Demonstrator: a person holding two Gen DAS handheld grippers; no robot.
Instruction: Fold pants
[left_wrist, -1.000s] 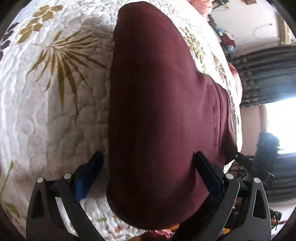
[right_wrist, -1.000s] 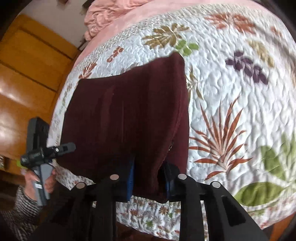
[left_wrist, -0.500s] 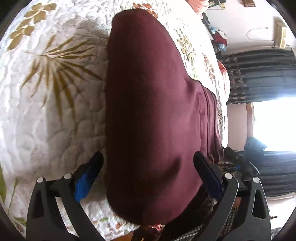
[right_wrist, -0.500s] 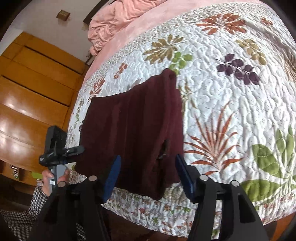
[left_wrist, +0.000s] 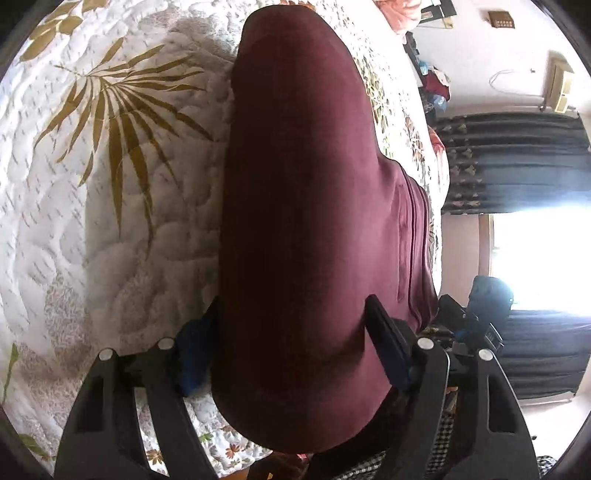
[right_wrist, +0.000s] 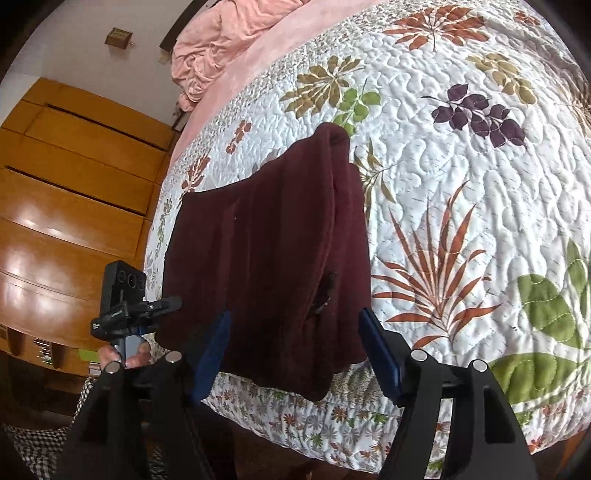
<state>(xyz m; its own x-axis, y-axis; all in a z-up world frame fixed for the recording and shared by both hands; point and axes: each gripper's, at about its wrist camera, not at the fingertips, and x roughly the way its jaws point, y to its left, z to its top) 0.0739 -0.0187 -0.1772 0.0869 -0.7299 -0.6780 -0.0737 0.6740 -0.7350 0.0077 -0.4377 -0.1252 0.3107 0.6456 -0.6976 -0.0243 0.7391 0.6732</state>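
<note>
The folded pants (right_wrist: 269, 258) lay at the quilt's (right_wrist: 461, 192) near edge. The left gripper (left_wrist: 291, 354) was closing around their end — pads not yet pressing; the right gripper (right_wrist: 295, 354) was opening, pads clear.

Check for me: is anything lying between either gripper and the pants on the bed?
Nothing visible. The pants lie bare on the quilt. The left gripper has its jaws closing, the cloth between them. The right gripper straddles the near edge, jaws opening, nothing on top.
</note>
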